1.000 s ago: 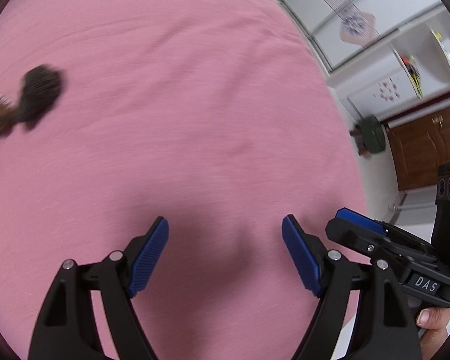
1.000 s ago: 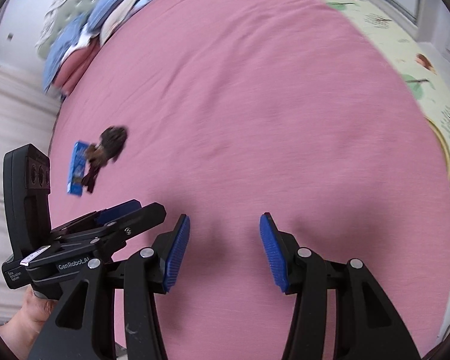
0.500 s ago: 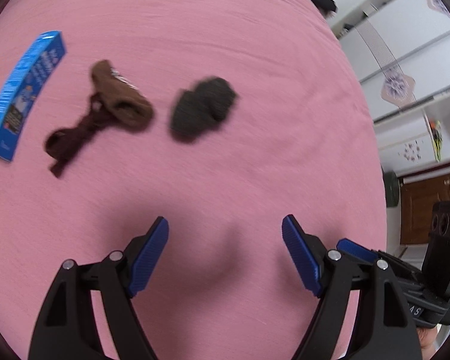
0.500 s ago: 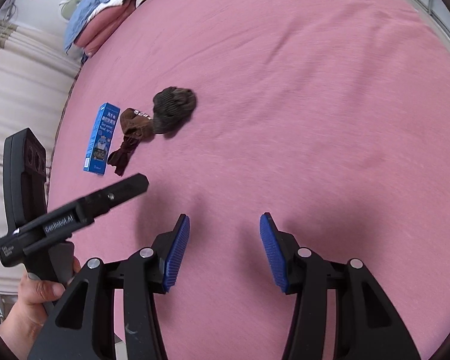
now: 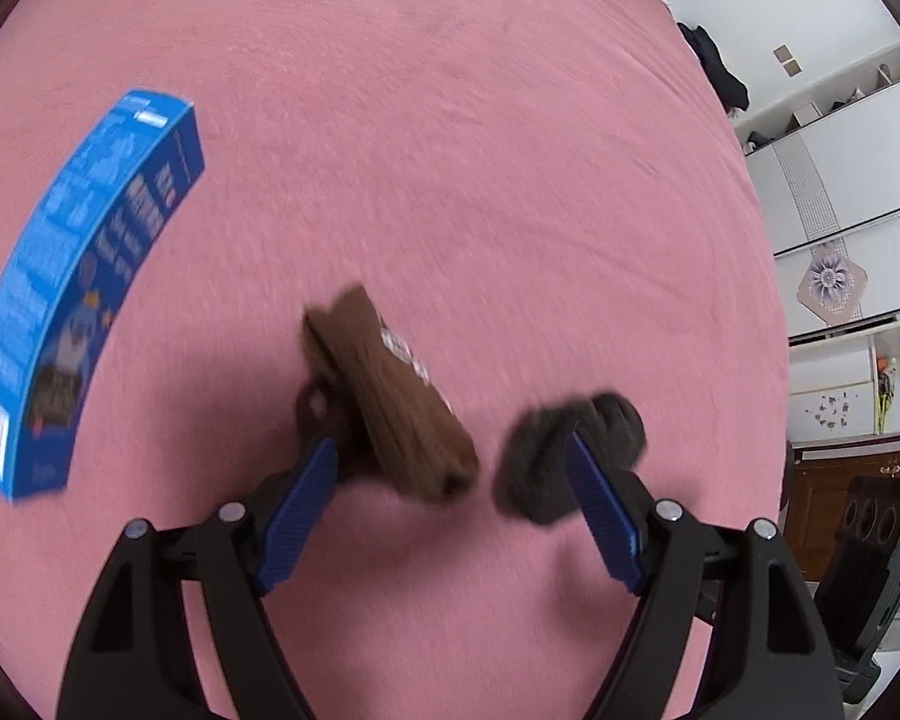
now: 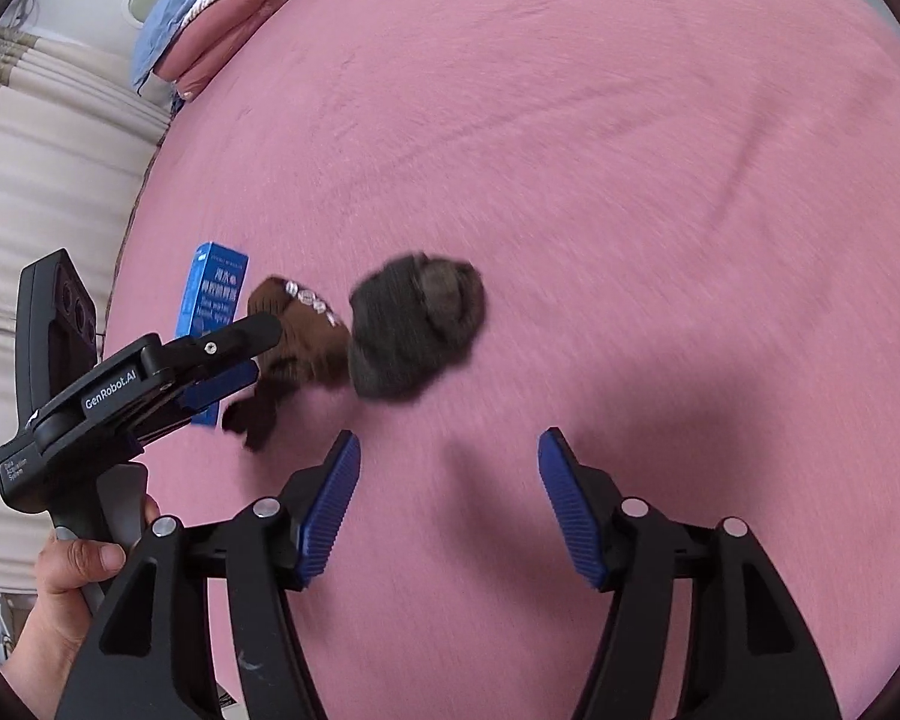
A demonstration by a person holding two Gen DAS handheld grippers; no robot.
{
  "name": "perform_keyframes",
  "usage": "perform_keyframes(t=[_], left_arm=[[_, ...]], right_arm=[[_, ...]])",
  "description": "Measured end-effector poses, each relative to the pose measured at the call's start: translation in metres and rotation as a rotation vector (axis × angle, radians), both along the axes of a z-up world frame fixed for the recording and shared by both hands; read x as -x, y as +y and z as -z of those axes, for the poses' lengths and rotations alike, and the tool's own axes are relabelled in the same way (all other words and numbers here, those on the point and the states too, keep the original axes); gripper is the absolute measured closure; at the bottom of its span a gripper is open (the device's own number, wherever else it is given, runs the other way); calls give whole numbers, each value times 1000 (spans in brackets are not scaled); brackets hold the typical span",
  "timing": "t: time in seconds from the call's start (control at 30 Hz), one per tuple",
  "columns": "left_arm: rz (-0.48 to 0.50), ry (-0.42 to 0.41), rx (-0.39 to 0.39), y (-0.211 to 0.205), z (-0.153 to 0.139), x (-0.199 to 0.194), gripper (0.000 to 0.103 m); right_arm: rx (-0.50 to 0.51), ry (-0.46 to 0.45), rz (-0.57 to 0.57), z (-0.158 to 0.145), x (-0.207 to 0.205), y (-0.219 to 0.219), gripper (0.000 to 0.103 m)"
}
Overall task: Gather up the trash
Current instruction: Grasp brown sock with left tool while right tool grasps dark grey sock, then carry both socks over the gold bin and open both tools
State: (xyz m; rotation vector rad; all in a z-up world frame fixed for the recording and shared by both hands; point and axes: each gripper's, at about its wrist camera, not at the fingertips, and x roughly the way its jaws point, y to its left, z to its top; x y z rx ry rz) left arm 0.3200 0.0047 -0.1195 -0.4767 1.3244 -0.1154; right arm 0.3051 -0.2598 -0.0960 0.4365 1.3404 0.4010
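Left tool (image 5: 450, 468) gapes wide above a brown knit sock (image 5: 390, 408) w/ a dark grey fuzzy sock ball (image 5: 546, 468) beside it (both blurred). Right tool (image 6: 447, 468), jaws just widened, nothing between. Glossy blue carton (image 5: 84, 276) lies nearby on pink bed sheet (image 5: 450, 150).

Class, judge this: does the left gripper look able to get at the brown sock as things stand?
Probably yes: the left gripper is open, the brown sock lies between its fingers, and nothing covers it on the pink bedspread.
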Motion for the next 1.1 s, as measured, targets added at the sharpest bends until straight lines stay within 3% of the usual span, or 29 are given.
perform_keyframes(t=[0.13, 0.2, 0.23, 0.3, 0.37, 0.47, 0.53, 0.7, 0.9, 1.1], left_arm=[[-1, 49, -3, 6, 16, -19, 29], [3, 63, 8, 3, 21, -24, 44], [4, 71, 9, 4, 23, -26, 57], [-1, 76, 8, 4, 25, -21, 67], [-7, 83, 4, -3, 26, -19, 85], [3, 78, -7, -4, 25, -11, 91], [4, 65, -3, -10, 22, -7, 93], [22, 32, 24, -21, 10, -1, 93], [84, 3, 61, -45, -10, 24, 93], [143, 4, 93, -80, -20, 61, 93]], right_arm=[[4, 15, -1, 9, -20, 7, 42], [-7, 23, 10, 14, -27, 8, 42], [-20, 24, 21, 16, -31, 8, 42], [-35, 30, 37, 21, -37, 11, 42], [-35, 43, 45, 25, -41, 12, 42], [-59, 45, 43, 27, -46, 14, 44], [-79, 41, 15, 28, -49, 18, 65], [-66, 23, -54, 17, -40, 15, 79], [-24, -27, -51, -5, -7, -8, 81], [-9, -14, -15, -12, 38, -36, 81]])
